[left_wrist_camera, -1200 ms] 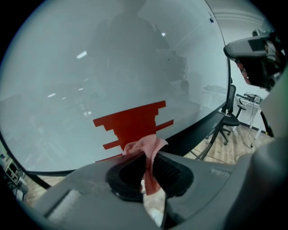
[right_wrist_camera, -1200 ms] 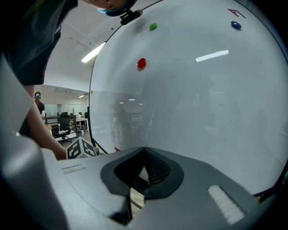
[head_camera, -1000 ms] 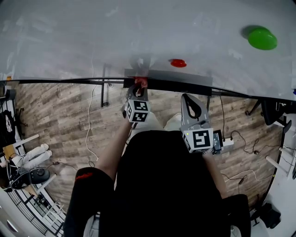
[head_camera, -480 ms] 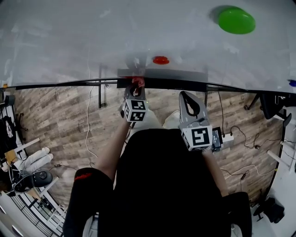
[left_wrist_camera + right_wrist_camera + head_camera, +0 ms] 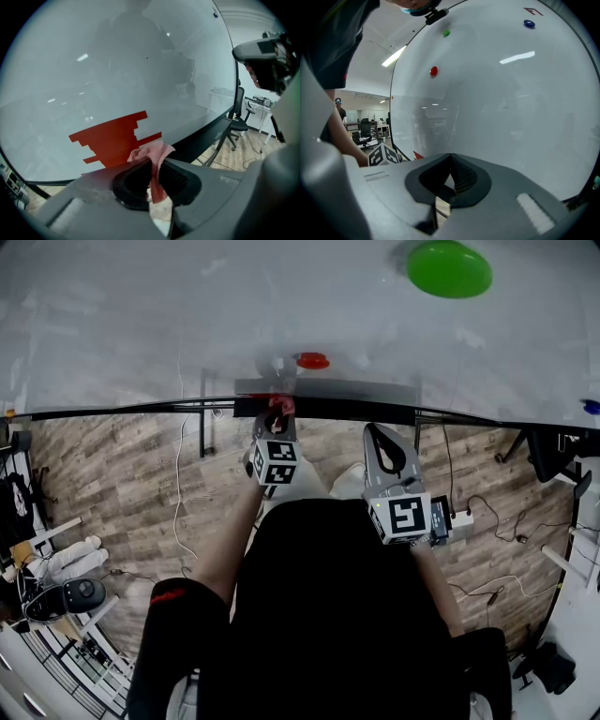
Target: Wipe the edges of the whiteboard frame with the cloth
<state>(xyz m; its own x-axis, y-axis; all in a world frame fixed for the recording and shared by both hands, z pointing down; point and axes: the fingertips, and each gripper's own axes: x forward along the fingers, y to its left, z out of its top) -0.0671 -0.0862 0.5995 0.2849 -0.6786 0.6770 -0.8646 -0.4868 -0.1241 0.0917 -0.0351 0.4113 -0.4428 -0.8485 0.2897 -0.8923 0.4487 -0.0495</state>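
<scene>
**Frame Wiping: Lower Edge in Progress**

1. Task status. The cloth (image 5: 155,153), pink and bunched, is clenched between the jaws of the left claw (image 5: 153,172). It is held at the dark lower frame (image 5: 141,411) of the whiteboard (image 5: 187,315), just below the red magnet (image 5: 312,360), and appears to touch the rail. The wipe of the lower edge is therefore judged to be under way. How much of this rail has been covered cannot be told, since no mark or residue is visible on it. The side and upper edges are not shown, so they are assumed to remain.

2. Left hand pose. The left forearm is extended forward from the body, and the claw is pointed straight at the rail with the cloth leading.

3. Right hand pose. The right claw (image 5: 380,439) is held back beside the torso, above the wooden floor (image 5: 112,484) and apart from the board. Its jaws are seen pressed together with nothing between them. It is aimed toward the board surface but takes no part in the wipe.
</scene>
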